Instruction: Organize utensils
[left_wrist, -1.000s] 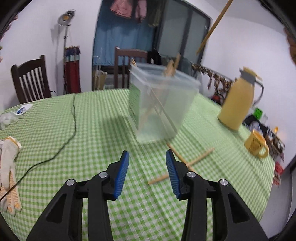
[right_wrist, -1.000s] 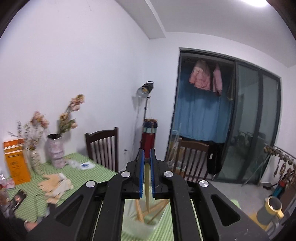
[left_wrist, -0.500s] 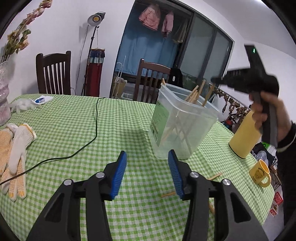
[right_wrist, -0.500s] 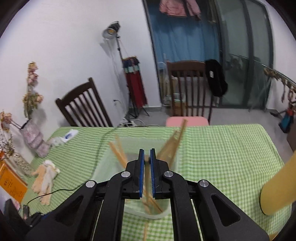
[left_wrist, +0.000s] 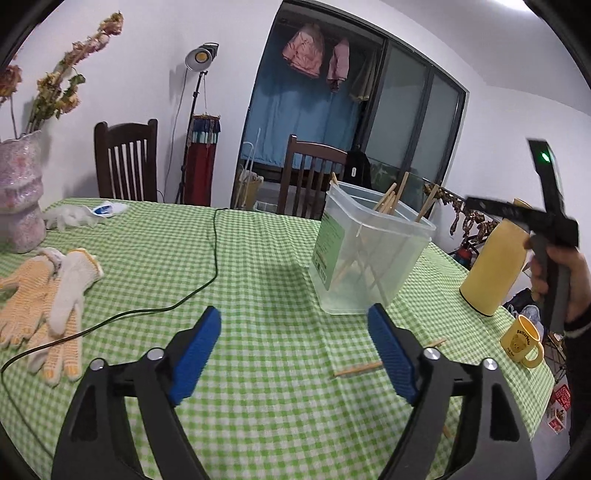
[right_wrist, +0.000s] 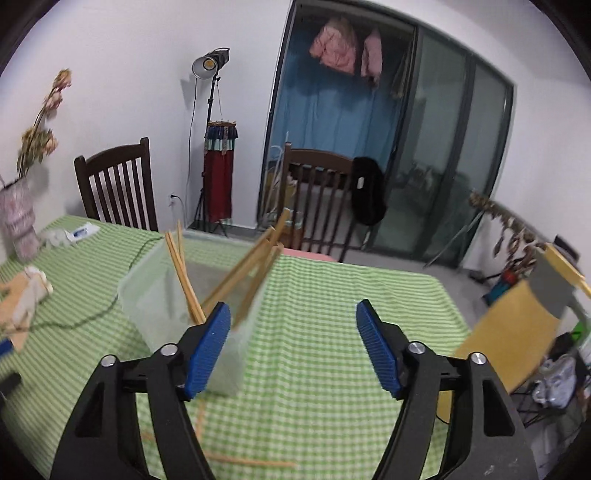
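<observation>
Both tongs just opened wide, nothing between: left tongs (left_wrist: 293, 350), right tongs (right_wrist: 293, 347). Chopsticks (left_wrist: 388, 201) standing in tub (left_wrist: 369, 258) on table (left_wrist: 258, 258); few loose sticks (left_wrist: 356, 369) lying beside.

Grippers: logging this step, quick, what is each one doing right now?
Left gripper: open, jaws just widened, empty.
Right gripper: open, jaws just widened, empty.
</observation>
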